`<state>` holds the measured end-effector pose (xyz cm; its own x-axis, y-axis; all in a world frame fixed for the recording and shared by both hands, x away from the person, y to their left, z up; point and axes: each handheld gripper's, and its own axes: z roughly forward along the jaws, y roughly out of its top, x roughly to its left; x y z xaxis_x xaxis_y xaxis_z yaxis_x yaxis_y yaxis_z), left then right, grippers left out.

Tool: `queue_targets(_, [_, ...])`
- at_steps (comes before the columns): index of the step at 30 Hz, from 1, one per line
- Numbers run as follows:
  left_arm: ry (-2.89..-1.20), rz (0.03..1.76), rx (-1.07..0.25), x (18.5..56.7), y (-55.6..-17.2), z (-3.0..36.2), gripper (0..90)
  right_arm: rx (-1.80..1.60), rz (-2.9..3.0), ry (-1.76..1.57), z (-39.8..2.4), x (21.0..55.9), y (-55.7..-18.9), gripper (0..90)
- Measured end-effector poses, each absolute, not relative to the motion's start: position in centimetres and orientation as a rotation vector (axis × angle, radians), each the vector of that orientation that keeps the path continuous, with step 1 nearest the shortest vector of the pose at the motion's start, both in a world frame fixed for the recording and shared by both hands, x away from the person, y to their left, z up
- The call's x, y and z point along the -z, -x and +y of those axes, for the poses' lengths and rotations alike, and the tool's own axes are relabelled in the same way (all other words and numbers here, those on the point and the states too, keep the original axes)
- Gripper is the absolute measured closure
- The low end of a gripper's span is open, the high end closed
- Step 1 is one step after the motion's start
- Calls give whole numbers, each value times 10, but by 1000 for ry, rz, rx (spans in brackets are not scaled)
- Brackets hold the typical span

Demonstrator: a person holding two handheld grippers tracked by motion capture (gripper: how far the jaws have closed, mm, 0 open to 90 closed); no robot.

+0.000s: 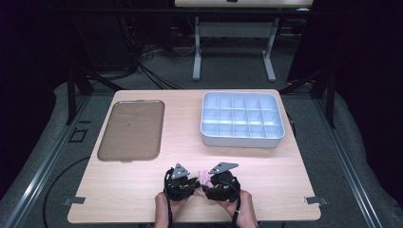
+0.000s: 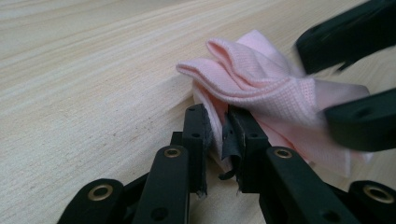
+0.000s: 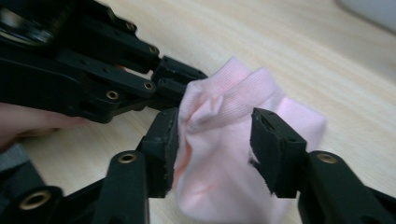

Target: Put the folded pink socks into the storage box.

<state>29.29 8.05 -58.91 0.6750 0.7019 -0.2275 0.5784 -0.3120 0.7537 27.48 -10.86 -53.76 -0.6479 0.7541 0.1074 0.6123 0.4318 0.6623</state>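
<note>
Pink ribbed cloth, bunched into folds (image 2: 261,88), lies at the near edge of the pale wooden table (image 1: 142,180) between both tongs. The left gripper (image 2: 217,128) clenches a fold tightly. The right gripper (image 3: 212,137), jaws partly apart, straddles the cloth, one pad touching it.

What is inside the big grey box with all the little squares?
Nothing that I can see: the compartments of the grey plastic divided box look empty from the high view. Its near wall hides the floor of the front row, so something small there could be missed.
</note>
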Motion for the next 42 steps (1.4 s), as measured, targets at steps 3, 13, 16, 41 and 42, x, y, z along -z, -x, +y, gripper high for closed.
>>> queue_targets(3, [-2011, 990, -177, 589, -293, 81, 775, -1083, 2419, -1230, -124, 526, -270, 482])
queue_targets(13, [-2016, 989, -165, 589, -294, 81, 776, -1027, 2484, -1316, -135, 558, -282, 799])
queue_targets(16, [-2018, 987, -166, 589, -294, 81, 776, -1023, 2480, -1293, -127, 561, -281, 795])
queue_targets(41, [-1980, 1021, -278, 555, -285, 96, 166, -1052, 2402, -1322, -150, 553, -277, 443])
queue_targets(42, [-1989, 1009, -287, 554, -285, 93, 166, -1052, 2388, -1338, -152, 553, -276, 399])
